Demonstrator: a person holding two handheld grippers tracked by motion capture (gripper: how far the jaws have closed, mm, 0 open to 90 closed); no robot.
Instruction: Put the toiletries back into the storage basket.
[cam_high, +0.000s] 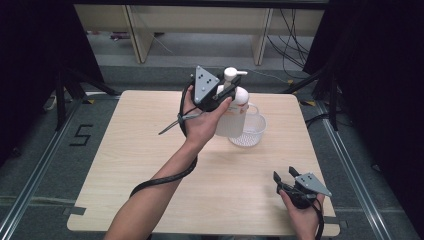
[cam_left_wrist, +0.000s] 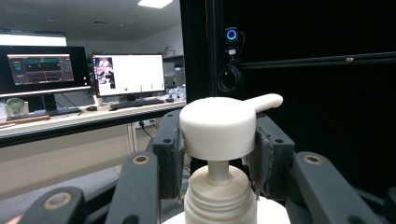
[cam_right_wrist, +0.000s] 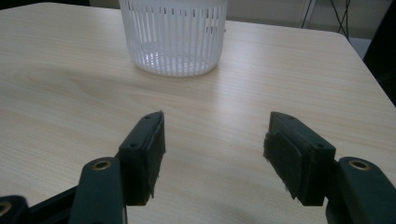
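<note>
- In the high view we see the left gripper (cam_high: 226, 92) held up over the far middle of the tabletop (cam_high: 150, 150), its jaws clamped on the white pump head of a translucent pump bottle (cam_high: 231, 122). The bottle hangs upright from that grip, its lower body in front of the white slotted basket (cam_high: 252, 131) that stands on the tabletop; from here we cannot tell whether the bottle's base is inside the basket or just above its rim. The left hand (cam_high: 200, 122) wraps the gripper's body, and the cable trails down along the forearm.
- In the same view the right gripper (cam_high: 286, 176) rests low at the near right corner of the tabletop, well apart from the bottle and the basket, its jaws spread with nothing between them.
- In the left gripper view the two padded jaws press on either side of the pump head (cam_left_wrist: 218, 127), about half closed, with the spout pointing to the upper right. Below the head we see the thin stem and the ribbed collar of the bottle. Desks with lit monitors (cam_left_wrist: 128, 74) stand far behind.
- In the right gripper view the jaws stand wide apart over bare wood, touching nothing. The basket (cam_right_wrist: 173, 39) stands beyond them, toward the far edge of the tabletop.
</note>
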